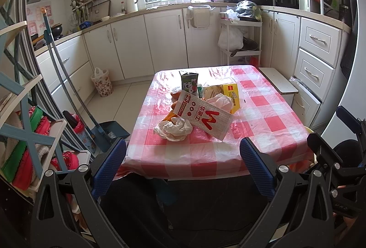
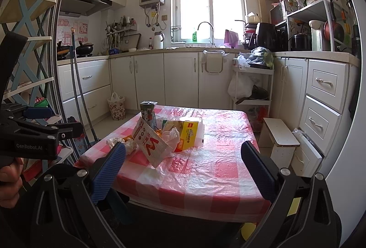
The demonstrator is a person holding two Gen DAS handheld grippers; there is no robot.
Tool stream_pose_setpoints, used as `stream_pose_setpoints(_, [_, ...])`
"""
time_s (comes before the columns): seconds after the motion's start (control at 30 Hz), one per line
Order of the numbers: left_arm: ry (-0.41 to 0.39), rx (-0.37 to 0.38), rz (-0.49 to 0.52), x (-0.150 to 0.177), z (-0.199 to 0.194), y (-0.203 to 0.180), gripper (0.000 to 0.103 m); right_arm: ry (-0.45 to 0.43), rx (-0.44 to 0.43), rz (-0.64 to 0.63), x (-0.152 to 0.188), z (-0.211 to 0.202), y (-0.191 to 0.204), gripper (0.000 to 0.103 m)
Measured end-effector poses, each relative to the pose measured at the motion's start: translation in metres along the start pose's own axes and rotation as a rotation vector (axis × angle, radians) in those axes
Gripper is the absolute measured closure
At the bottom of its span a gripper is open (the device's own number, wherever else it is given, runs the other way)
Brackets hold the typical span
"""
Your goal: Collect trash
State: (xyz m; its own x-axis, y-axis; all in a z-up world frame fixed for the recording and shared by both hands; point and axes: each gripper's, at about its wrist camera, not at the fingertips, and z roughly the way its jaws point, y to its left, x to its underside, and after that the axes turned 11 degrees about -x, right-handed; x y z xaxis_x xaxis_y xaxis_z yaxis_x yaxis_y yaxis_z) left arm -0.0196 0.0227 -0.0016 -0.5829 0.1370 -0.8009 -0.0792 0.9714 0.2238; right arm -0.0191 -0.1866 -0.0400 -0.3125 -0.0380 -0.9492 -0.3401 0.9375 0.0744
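A heap of trash lies on the pink-checked table (image 1: 263, 115) (image 2: 219, 168): a white and red paper bag (image 1: 203, 115) (image 2: 152, 145), crumpled white wrapping (image 1: 175, 129) (image 2: 119, 141), a green carton (image 1: 189, 82) (image 2: 148, 112), a yellow box (image 1: 231, 93) (image 2: 186, 136) and a thin plastic bag (image 1: 220, 100) (image 2: 171, 136). My left gripper (image 1: 183, 165) hangs open at the table's near edge, short of the heap. My right gripper (image 2: 185, 170) is open too, above the near edge, with the heap ahead and left. Neither holds anything.
A flowered waste basket (image 1: 103, 84) (image 2: 117, 106) with a plastic liner stands on the floor by the cabinets, left of the table. A broom and dustpan (image 1: 107, 131) lean at the left. A small white stool (image 1: 280, 83) (image 2: 282, 136) stands right of the table.
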Motion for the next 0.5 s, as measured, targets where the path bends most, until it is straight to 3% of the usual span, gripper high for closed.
stream_pose_setpoints(0.5, [0.002,-0.003,0.001,-0.0039,0.0024,-0.0064,0.007,-0.003,-0.004,0.002,-0.0003,-0.0002,-0.0006,0.006])
